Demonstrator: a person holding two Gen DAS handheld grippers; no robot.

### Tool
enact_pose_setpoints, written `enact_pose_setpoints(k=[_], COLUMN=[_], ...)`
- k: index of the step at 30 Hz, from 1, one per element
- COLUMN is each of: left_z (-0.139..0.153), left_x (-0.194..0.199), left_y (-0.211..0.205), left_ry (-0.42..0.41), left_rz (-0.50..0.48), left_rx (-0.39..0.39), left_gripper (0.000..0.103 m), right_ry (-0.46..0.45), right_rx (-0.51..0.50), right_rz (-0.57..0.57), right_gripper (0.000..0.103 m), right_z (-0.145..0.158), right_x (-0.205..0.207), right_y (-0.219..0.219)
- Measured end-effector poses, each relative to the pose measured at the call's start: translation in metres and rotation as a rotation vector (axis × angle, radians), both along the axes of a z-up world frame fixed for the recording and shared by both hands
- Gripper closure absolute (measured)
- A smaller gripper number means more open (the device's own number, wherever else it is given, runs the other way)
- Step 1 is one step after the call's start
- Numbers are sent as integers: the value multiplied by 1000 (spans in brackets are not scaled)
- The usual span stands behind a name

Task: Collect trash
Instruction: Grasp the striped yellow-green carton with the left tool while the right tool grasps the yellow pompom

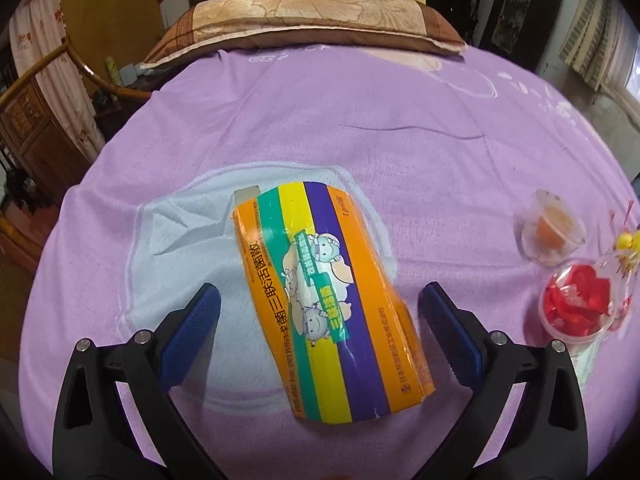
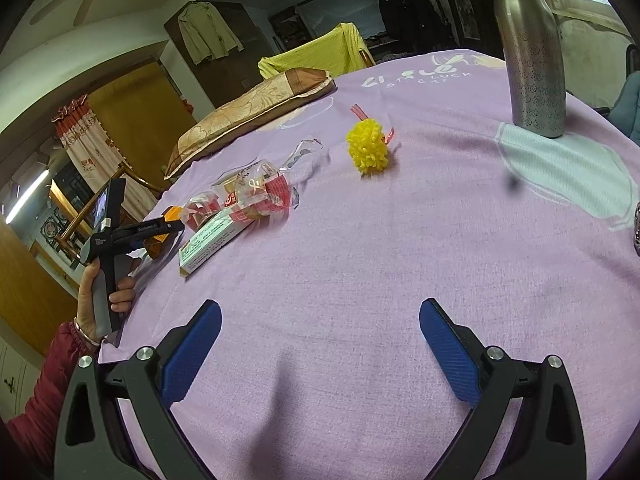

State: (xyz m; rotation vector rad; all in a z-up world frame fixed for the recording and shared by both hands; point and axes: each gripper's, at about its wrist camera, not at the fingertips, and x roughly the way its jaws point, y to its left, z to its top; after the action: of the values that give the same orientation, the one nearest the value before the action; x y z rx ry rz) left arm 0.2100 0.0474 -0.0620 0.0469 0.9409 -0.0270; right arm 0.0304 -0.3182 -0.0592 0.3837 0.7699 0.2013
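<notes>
In the left wrist view the left gripper point(image 1: 320, 312) hangs over the bed, its jaws spread wide with the striped medicine box point(image 1: 324, 300) lying flat on the purple sheet point(image 1: 360, 120) between the blue pads point(image 1: 192, 332). Neither pad appears to touch the carton. To take it cleanly, the jaws should probably drop until the pads straddle the long edges, then close square across the width; the carton looks flattened and slightly bowed, so a grip too near one end may fold it or let it slide.

To the right of the box sit a clear cup of red wrappers point(image 1: 576, 308) and, just beyond it, a small jelly cup point(image 1: 554, 226).

The right gripper point(image 2: 320, 340) is likewise wide open and holds nothing, hovering above bare sheet. Ahead on its left lies a green-and-white carton point(image 2: 212, 240), then the plastic cups, then a yellow pom-pom point(image 2: 368, 148). Farther off stand a steel flask point(image 2: 532, 60) and a pillow point(image 2: 248, 120).
</notes>
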Motion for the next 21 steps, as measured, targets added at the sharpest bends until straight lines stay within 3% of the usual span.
enact_pose_setpoints(k=[7, 13, 21], left_z=[-1, -1, -1], left_x=[-2, -2, -2], left_y=[-2, -2, -1], left_ry=[-12, -13, -14], left_rz=[15, 16, 17], left_rx=[9, 9, 9], left_gripper=[5, 5, 5], right_ry=[34, 50, 15], right_rx=[39, -31, -7], right_rz=[-29, -55, -102], right_gripper=[5, 5, 5], right_z=[-4, 9, 36], right_x=[1, 12, 90], right_y=[-7, -8, -19])
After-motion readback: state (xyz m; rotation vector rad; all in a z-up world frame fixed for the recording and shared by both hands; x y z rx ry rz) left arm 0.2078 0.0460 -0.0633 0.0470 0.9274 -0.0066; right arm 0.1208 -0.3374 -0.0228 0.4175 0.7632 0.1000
